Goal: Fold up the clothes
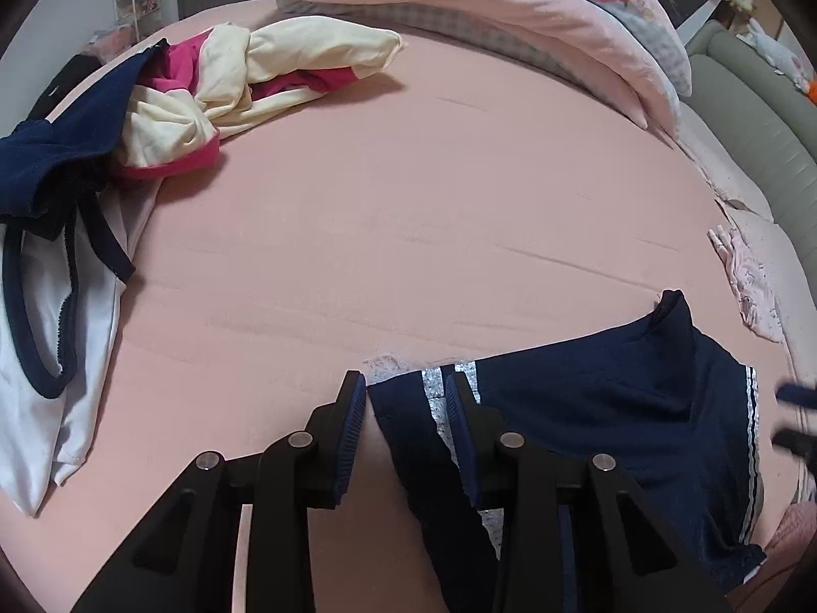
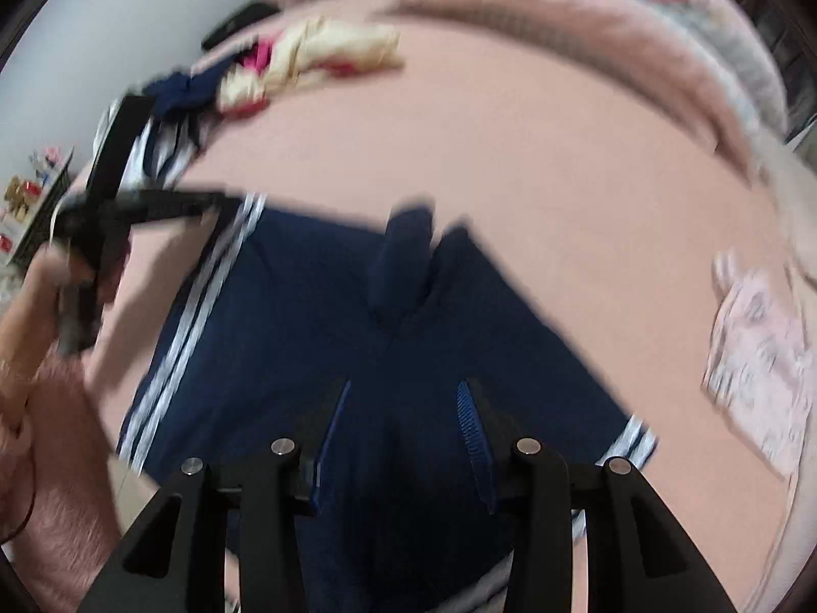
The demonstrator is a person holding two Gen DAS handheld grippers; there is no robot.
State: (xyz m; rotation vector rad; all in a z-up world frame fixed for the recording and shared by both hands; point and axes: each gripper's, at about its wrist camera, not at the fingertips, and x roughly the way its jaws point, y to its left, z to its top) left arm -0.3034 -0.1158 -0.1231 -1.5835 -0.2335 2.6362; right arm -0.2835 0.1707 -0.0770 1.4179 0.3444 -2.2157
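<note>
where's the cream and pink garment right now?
The cream and pink garment lies crumpled at the far left of the pink bed in the left wrist view, touching the navy garment beside it, below the rolled quilt.

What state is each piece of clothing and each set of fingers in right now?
Navy shorts: spread flat on the bed.
Cream and pink garment: crumpled, unfolded.
White top: heaped, unfolded.
Left fingers: parted, the shorts' edge loose between them.
Right fingers: parted over the shorts.
</note>
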